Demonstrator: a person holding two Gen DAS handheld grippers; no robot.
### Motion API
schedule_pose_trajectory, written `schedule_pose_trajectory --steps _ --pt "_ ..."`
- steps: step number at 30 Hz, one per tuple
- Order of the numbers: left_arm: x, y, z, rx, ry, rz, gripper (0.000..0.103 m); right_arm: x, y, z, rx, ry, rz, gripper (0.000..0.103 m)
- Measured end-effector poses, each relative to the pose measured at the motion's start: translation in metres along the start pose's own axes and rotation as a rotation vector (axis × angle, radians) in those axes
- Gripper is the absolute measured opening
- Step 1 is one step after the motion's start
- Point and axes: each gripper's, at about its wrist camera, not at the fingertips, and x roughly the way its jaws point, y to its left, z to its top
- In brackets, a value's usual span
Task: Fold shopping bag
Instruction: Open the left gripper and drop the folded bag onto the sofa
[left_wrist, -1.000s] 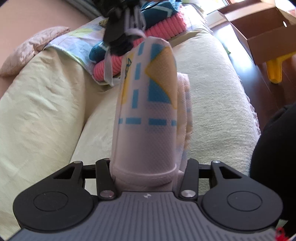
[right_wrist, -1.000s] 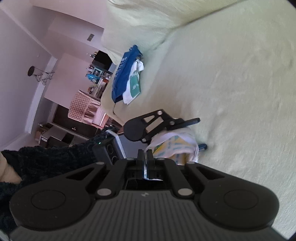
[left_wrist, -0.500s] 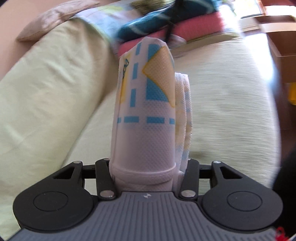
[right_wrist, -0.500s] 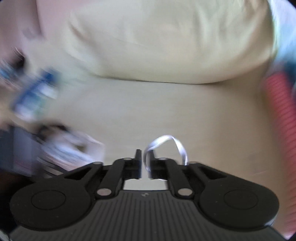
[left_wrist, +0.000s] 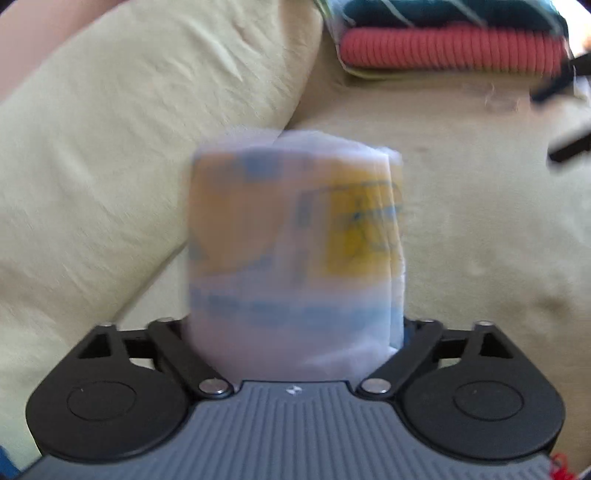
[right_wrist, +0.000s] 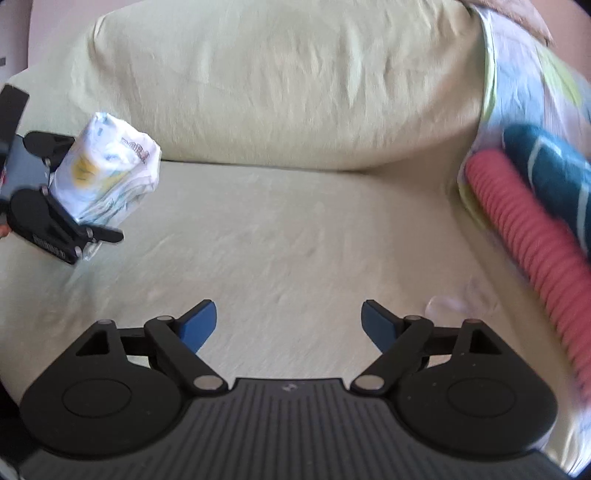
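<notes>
Swung off the handle loop; right gripper (right_wrist: 288, 321) opening, empty. Left gripper (left_wrist: 295, 332) opening around the folded shopping bag (left_wrist: 295, 236), seemingly releasing.

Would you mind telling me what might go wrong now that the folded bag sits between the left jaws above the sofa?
1. The left gripper is opening its jaws around the folded shopping bag, which is above the sofa seat; it may drop and spring unfolded.
2. The right gripper, jaws opening and empty, is well away from the bag, so it probably cannot steady it.
</notes>
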Motion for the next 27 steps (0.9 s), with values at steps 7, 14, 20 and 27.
schedule_pose_trajectory --steps 7,14,20,27 --pt "-0.018 0.043 -0.009 -0.161 -0.006 -0.059 0.099 0.023 0.034 -0.005 0.014 0.016 0.004 0.084" --pt "-0.011 0.088 -0.010 -0.235 -0.032 -0.037 0.095 0.033 0.057 0.038 0.088 -0.095 0.163 0.084" --pt "-0.019 0.062 -0.029 -0.146 -0.083 -0.007 0.095 0.038 0.063 0.118 0.240 -0.170 0.419 0.084" --pt "-0.031 0.017 -0.042 0.086 -0.210 0.076 0.096 0.091 0.089 0.130 0.295 0.041 0.477 0.013"
